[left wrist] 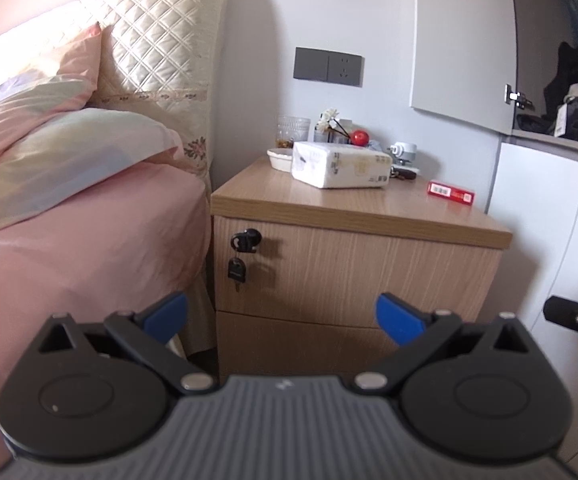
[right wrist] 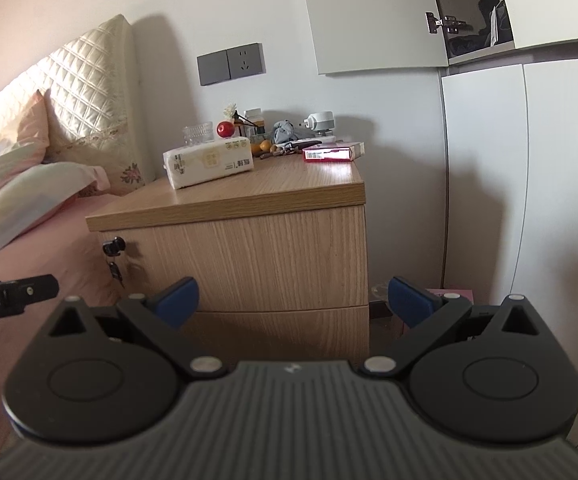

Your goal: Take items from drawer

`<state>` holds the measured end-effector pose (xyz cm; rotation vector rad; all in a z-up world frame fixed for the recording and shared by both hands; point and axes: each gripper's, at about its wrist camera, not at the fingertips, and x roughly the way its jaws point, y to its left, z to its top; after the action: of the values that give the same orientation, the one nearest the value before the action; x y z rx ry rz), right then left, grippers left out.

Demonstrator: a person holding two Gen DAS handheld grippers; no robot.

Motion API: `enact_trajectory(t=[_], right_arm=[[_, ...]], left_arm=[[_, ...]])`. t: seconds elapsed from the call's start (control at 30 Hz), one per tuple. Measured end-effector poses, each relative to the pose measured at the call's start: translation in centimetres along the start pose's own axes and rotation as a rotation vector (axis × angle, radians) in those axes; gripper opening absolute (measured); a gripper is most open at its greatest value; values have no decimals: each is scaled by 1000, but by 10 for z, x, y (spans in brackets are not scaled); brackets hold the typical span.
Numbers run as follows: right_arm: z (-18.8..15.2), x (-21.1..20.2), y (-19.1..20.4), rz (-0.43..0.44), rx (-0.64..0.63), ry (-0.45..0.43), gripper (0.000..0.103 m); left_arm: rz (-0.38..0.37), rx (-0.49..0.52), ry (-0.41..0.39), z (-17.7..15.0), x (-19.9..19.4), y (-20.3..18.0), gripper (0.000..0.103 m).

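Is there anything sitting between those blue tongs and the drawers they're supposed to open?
Nothing visible. Both the left tongs and right tongs face the nightstand's closed drawers across open space; keys hang from the upper front's lock.

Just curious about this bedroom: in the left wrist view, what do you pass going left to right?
Pink bed → pillow → keys → tissue pack → red box → white wardrobe.

The left wrist view faces the bedside cabinet head-on from near, low at drawer height. The right wrist view looks from further right, angled leftward; both share its cluttered top and the bed
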<state>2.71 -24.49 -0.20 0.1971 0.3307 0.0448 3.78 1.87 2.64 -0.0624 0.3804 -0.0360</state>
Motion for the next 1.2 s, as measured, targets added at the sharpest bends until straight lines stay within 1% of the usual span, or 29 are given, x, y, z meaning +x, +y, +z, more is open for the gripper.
enact_trajectory(t=[0.13, 0.23, 0.3, 0.37, 0.43, 0.53, 0.63, 0.77, 0.8, 0.87, 0.97, 1.03, 1.1, 1.2], right_arm=[[24, 12, -2, 6, 15, -21, 103], [38, 22, -2, 13, 4, -35, 103], [43, 28, -4, 29, -1, -58, 103], [44, 34, -8, 59, -5, -92, 103], [43, 39, -12, 50, -9, -101, 103], [39, 48, -22, 82, 16, -142, 103], [32, 57, -29, 113, 31, -198, 103], [28, 70, -36, 166, 36, -186, 103], [28, 72, -37, 168, 30, -190, 103], [29, 74, -40, 192, -1, -232, 103], [30, 73, -50, 226, -15, -353, 103], [31, 78, -60, 242, -8, -358, 103], [31, 85, -71, 257, 2, -349, 103], [32, 94, -88, 278, 16, -336, 103]], left_arm=[[8, 7, -28, 16, 14, 3, 103], [-8, 9, -43, 24, 23, 7, 103], [4, 5, -37, 26, 31, 10, 103], [-1, 0, -33, 26, 38, 15, 103], [-3, -2, -40, 25, 46, 19, 103], [13, -11, -77, 26, 56, 25, 103], [-9, 40, -116, 30, 69, 27, 103], [-5, 108, -136, 31, 89, 32, 103], [-1, 113, -137, 29, 94, 34, 103], [5, 116, -129, 26, 104, 40, 103], [4, 137, -115, 19, 119, 46, 103], [1, 153, -98, 14, 127, 48, 103], [-11, 143, -76, 8, 135, 53, 103], [-48, 145, -55, 2, 147, 58, 103]])
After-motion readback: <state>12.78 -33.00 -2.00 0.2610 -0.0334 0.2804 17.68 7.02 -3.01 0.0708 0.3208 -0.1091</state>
